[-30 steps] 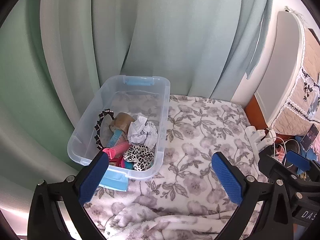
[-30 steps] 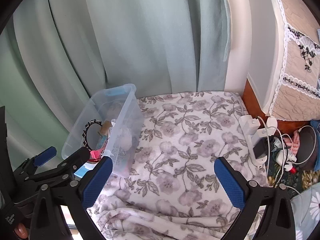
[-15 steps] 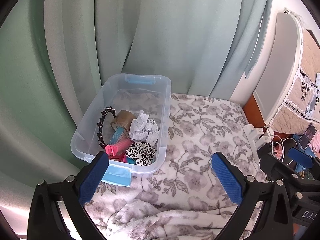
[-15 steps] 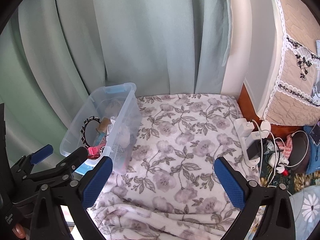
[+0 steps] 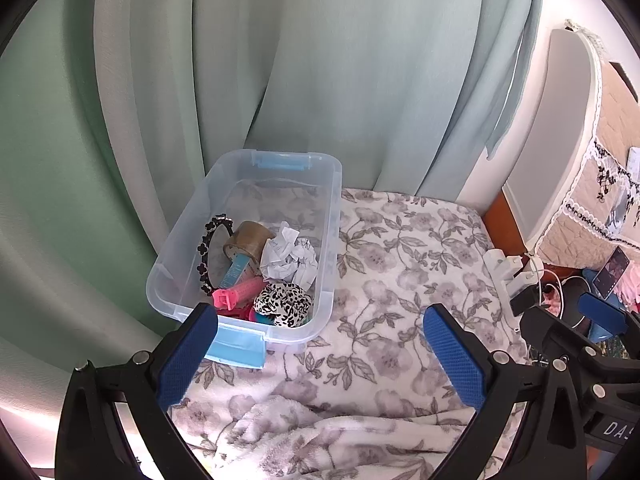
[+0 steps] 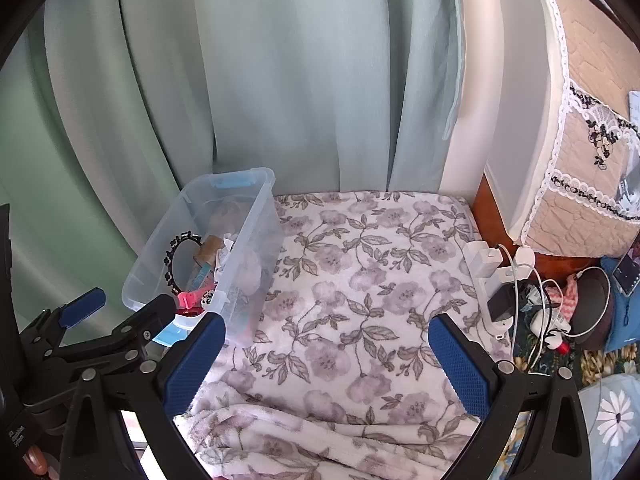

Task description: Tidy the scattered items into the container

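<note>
Both cams pulled back since a second ago, clear plastic bin (image 5: 326,216) now mid-left of frame, holding everything; floral blanket (image 6: 360,288) bare. Left gripper (image 5: 320,354), right gripper (image 6: 326,358) both spread wide, empty. Looks done.

Right gripper (image 6: 326,360), jaws apart, above floral blanket (image 6: 360,280) beside container (image 6: 256,232)

— What's on the bed?
— A floral fleece blanket (image 5: 392,280) covers it, rumpled at the near edge. A clear plastic container (image 5: 330,240) sits on it, far left, by the curtain.
</note>
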Demonstrator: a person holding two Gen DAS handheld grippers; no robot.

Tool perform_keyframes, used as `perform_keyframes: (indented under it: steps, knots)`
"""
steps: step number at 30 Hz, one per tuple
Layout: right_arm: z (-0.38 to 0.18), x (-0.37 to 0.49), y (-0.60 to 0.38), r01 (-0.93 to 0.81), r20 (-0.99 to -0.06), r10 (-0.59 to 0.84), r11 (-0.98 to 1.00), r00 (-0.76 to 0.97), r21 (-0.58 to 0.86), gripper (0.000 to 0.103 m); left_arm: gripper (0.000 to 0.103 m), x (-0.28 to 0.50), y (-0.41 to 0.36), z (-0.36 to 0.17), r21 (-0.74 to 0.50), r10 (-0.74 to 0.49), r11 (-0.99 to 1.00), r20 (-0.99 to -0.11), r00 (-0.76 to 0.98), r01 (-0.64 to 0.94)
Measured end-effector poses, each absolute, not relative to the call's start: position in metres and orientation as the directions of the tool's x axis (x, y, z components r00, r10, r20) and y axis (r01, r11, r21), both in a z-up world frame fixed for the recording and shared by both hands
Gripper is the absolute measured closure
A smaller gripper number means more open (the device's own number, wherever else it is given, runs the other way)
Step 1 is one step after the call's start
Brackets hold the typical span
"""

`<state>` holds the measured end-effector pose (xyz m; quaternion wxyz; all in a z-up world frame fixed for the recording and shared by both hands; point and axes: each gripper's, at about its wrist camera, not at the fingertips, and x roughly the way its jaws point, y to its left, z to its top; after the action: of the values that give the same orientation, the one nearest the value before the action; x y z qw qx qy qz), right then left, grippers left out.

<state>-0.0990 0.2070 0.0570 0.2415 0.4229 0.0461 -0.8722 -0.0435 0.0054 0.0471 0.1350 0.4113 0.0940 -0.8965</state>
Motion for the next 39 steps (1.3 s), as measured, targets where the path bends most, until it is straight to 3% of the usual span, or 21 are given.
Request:
perform_keyframes:
  steps: [39]
  knots:
    - [0.058, -0.11, 0.172, 0.494, -0.776, -0.383, -0.863, -0.501, 0.107, 0.0, 0.001, -0.049, -0.021, 0.047, -0.07, -0.183, -0.93, -0.763, -0.619, 0.362]
